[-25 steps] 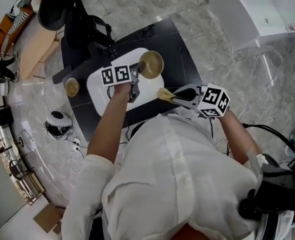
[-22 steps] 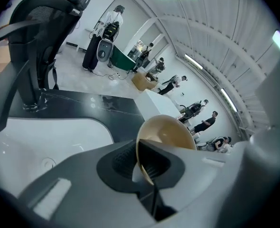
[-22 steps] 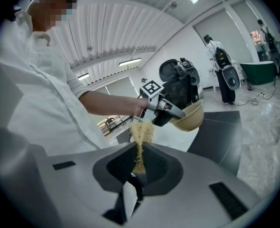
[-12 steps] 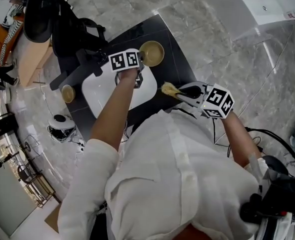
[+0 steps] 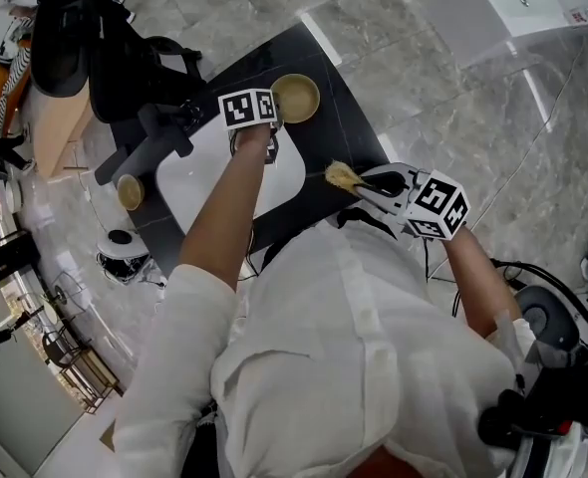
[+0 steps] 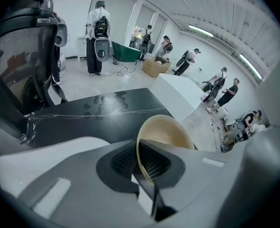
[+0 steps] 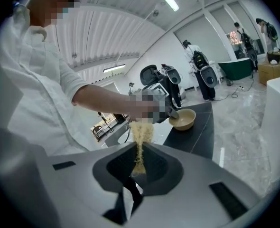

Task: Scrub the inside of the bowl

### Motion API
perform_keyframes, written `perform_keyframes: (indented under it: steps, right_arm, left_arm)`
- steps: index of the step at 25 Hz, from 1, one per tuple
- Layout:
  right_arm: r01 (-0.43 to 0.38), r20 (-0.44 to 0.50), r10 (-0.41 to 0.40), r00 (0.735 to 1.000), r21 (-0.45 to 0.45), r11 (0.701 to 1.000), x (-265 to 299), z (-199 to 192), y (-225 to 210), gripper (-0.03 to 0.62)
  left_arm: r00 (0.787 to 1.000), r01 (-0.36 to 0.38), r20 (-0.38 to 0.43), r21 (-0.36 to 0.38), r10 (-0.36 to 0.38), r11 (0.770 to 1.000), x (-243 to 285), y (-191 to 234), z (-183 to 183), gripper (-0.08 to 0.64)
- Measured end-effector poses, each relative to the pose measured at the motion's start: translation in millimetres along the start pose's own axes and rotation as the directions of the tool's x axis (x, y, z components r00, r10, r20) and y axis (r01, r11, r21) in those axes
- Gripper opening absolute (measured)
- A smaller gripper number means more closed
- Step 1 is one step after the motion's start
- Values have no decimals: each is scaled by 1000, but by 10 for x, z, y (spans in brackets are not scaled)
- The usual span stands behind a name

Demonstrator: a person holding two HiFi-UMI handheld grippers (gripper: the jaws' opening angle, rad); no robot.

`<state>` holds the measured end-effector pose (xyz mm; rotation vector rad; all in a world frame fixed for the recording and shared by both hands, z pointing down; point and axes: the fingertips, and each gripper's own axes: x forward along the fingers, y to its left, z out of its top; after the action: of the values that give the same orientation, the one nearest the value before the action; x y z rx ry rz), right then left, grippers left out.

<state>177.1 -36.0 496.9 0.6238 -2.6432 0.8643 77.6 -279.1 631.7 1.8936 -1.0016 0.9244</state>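
In the head view, a small second bowl (image 5: pixel 130 191) is sitting at the left edge of the black table (image 5: pixel 346 118), beside a white tray (image 5: pixel 189 182); neither gripper view is showing that bowl. The left gripper (image 5: pixel 272 122) is reaching over the tray to the tan bowl (image 5: pixel 295 98), which is sitting on the table just past the tray's far corner. Here the marker cube is covering the jaws. The left gripper view is showing them: the left gripper (image 6: pixel 142 163) is pinching the rim of the bowl (image 6: pixel 164 133) between its pads, the jaws having just been easing slightly apart. It is also taking in an office chair (image 6: pixel 21 46) and people standing far off. Further right, the right gripper (image 5: pixel 359 180) is holding a yellow fibre scrubber (image 5: pixel 340 176) well apart from the bowl. The right gripper view is showing its jaws closed on the scrubber (image 7: pixel 140 141), and the bowl (image 7: pixel 183 119) beyond.
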Motion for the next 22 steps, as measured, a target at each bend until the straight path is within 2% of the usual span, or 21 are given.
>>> perform_keyframes:
  steps: [10, 14, 19, 22]
  right_arm:
    - [10, 9, -10, 1000, 11, 1000, 19, -67, 4, 31]
    - [16, 16, -16, 1000, -2, 1000, 95, -58, 37, 31]
    - [60, 27, -59, 998, -46, 997, 183, 61, 132, 31]
    - [99, 36, -97, 995, -73, 992, 233, 135, 240, 31]
  left_arm:
    - [999, -15, 43, 41, 13, 999, -65, 20, 69, 35]
    - [996, -12, 94, 124, 0, 992, -238, -15, 134, 49]
    - [982, 29, 175, 231, -71, 973, -704, -150, 110, 66]
    - [959, 124, 217, 266, -185, 956, -1131, -271, -62, 69]
